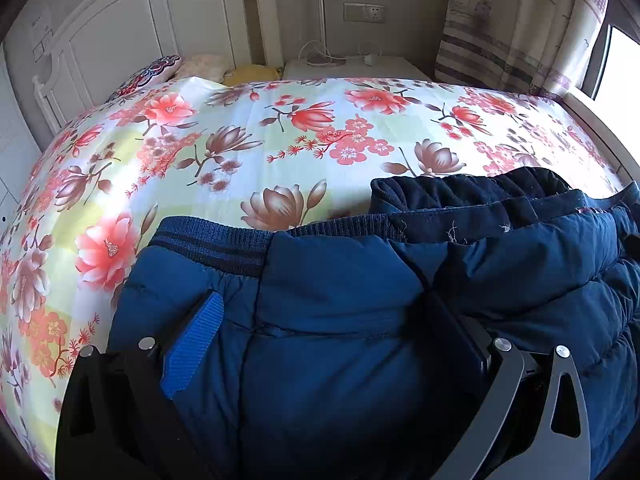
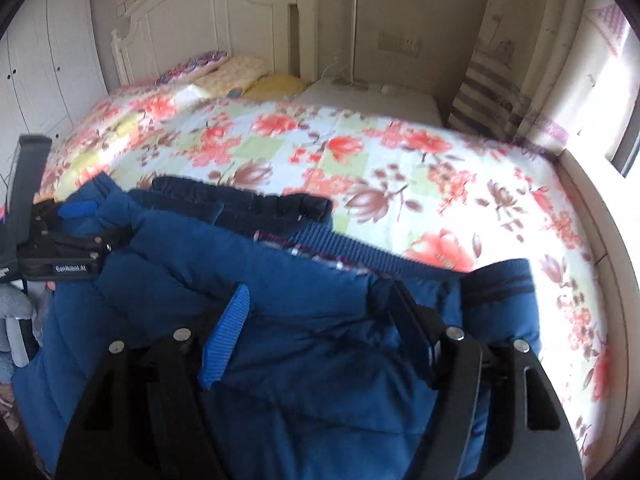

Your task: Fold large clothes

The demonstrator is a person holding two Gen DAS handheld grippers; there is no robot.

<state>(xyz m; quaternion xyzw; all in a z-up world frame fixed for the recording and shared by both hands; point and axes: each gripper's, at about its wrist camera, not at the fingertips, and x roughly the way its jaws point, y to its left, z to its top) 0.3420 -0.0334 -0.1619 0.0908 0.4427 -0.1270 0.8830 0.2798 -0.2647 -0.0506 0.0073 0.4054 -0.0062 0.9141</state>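
Your jacket (image 1: 344, 320) lies bunched on the bed (image 1: 280, 152), folding barely begun; both grippers (left (image 1: 332, 320), right (image 2: 320, 320)) stand wide, fabric between.

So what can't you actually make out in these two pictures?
- Lower part of the blue padded jacket: cut off by the bottom edge in both wrist views.
- Left hand-held gripper: its right finger sinks into the fabric, so whether it pinches is unclear.
- Right hand-held gripper: same doubt, and that view is blurred.
- Floral bedspread: pattern smeared by blur in the right view.
- Wall socket: too small to read.
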